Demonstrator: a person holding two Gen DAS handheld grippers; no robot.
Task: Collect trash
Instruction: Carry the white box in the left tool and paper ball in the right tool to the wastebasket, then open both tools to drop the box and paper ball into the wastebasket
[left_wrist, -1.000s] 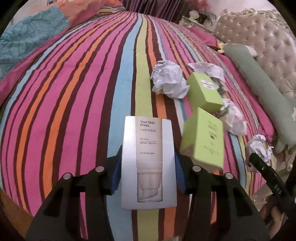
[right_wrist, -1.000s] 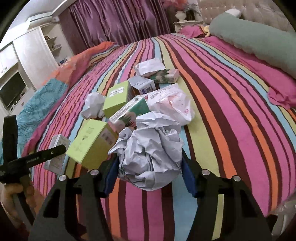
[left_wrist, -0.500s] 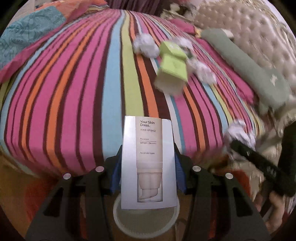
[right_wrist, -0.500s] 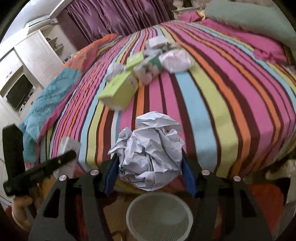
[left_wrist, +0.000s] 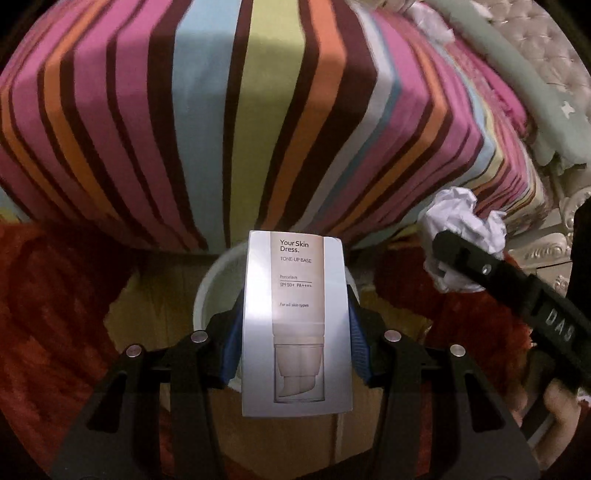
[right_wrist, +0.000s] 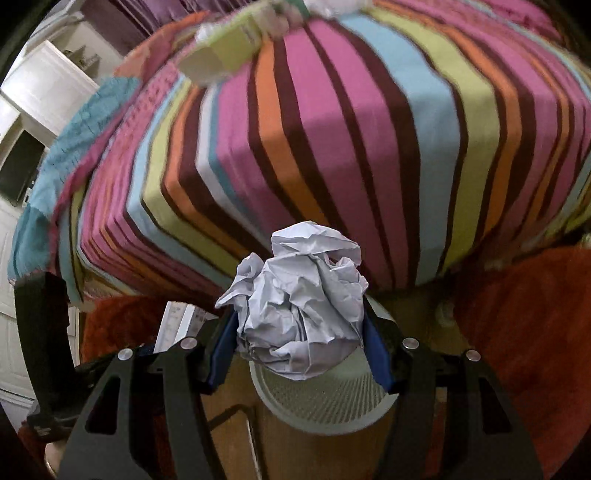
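While both loads are hanging above the waste bin (right_wrist: 325, 398) just off the bed's (left_wrist: 258, 110) foot edge, I am gripping the cosmetics box (left_wrist: 297, 325) in the left gripper (left_wrist: 295, 343) and the crumpled paper (right_wrist: 299, 295) in the right gripper (right_wrist: 297, 343); next I'm judging both need centring over the rim, then releasing.

We hold the left gripper (left_wrist: 295, 325) tilted steeply downward, its blue pads (left_wrist: 231, 350) pressed flat against both sides of a white carton (left_wrist: 295, 332). Our right gripper (right_wrist: 299, 325) points down at a similar slant, its pads (right_wrist: 376, 354) squeezing a crumpled paper ball (right_wrist: 301, 295) between them. Both sets of jaws are clamped with nothing slack. In the left wrist view the right gripper's black frame crosses the right edge, with fingers of our right hand (left_wrist: 557, 402) wrapped beneath it.
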